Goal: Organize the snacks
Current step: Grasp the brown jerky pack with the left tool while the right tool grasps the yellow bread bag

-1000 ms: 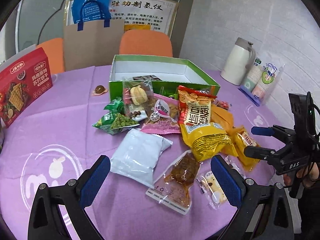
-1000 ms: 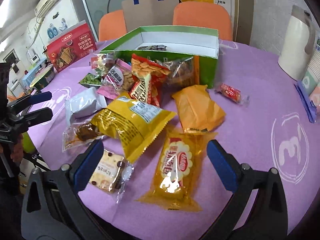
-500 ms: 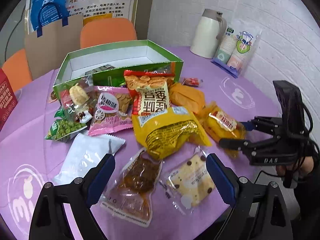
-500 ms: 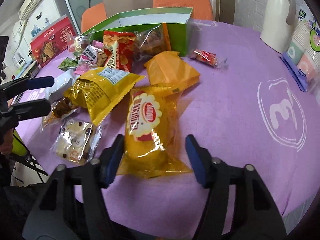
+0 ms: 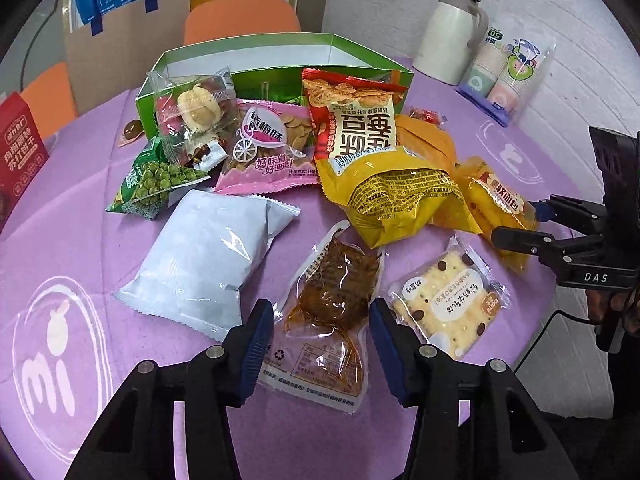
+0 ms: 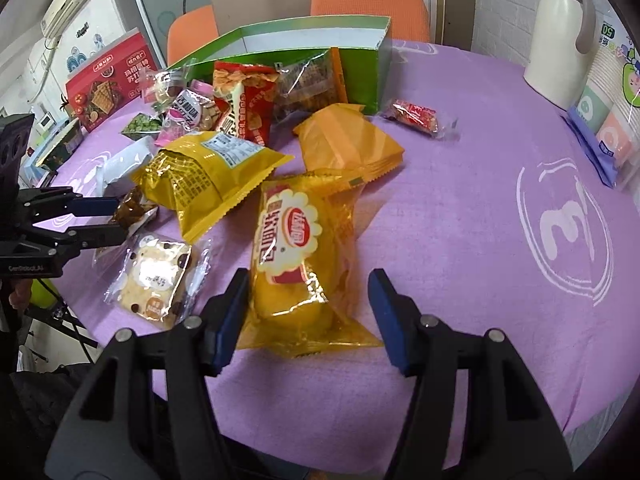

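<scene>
**Both claws straddling packets near the table edge**

The left gripper (image 5: 320, 330) has its blue pads apart on either side of a clear packet of brown braised meat (image 5: 334, 292); whether the pads touch the wrapper cannot be told. The right gripper (image 6: 306, 306) also stands with its pads apart, straddling the near end of a yellow soft-bread packet (image 6: 298, 256), the left pad just against the wrapper and the right pad clear of it.

Taking the green box (image 5: 280, 76) as the landmark: it stands open at the far side of the purple tablecloth (image 5: 72, 216), and the snacks spill out in front of it. Leaning on its front wall are a clear bag of mixed treats (image 5: 194, 114), a pink biscuit pack (image 5: 268, 148) and a red chip bag (image 5: 354, 116). In front of those lie a green pea pack (image 5: 154, 182), a white pouch (image 5: 212, 260) and a big yellow bag (image 5: 394, 196). The meat packet lies nearer the table edge than the yellow bag, with a chocolate-chip cracker pack (image 5: 446, 300) just beside it on the right. The soft-bread packet lies right of the yellow bag, and an orange pack (image 6: 346, 140) sits between it and the box. A small red candy (image 6: 414, 116) lies by the box's right corner. Well to the right of the box stand a white jug (image 5: 450, 38) and a sleeve of paper cups (image 5: 506, 74); to its left stands a red cracker box (image 5: 18, 152).
</scene>
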`<act>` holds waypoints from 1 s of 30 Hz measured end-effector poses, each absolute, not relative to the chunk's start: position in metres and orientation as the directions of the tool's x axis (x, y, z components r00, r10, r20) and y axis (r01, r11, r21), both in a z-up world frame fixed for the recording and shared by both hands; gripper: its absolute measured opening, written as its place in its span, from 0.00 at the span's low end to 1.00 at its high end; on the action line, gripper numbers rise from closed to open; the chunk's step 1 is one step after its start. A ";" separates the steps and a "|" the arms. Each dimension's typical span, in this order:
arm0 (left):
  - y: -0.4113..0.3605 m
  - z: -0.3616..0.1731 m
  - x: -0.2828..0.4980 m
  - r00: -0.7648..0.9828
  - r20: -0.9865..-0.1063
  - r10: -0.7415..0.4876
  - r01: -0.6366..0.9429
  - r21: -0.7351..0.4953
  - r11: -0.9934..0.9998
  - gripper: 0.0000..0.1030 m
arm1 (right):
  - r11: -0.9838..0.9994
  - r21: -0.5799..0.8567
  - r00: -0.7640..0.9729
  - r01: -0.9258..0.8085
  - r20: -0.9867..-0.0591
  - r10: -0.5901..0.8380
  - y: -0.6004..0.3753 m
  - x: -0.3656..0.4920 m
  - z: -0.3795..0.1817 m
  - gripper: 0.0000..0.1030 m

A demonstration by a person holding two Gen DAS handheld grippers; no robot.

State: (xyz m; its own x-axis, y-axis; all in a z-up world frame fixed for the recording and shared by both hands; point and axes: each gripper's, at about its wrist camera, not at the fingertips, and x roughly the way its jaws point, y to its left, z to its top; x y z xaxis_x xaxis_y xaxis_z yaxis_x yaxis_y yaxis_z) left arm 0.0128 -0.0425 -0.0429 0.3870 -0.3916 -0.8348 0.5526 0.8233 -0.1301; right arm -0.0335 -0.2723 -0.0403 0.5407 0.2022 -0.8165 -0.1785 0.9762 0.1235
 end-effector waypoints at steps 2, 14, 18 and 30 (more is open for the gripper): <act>-0.049 -0.043 0.013 0.391 -0.834 -0.389 0.567 -0.115 0.816 0.55 | 0.977 0.115 0.543 -0.182 -0.816 0.197 -0.269 -0.033 -0.040 0.65; -0.050 -0.044 0.024 0.387 -0.820 -0.422 0.554 -0.159 0.817 0.43 | 0.975 0.102 0.542 -0.197 -0.817 0.195 -0.263 -0.029 -0.040 0.45; -0.033 -0.030 0.019 0.371 -0.783 -0.499 0.549 -0.249 0.798 0.42 | 0.972 0.108 0.579 -0.207 -0.788 0.211 -0.267 -0.034 -0.020 0.42; -0.009 0.065 0.060 0.553 -0.605 -0.573 0.525 -0.282 0.803 0.42 | 0.954 0.142 0.712 -0.263 -0.638 0.292 -0.258 0.014 0.055 0.42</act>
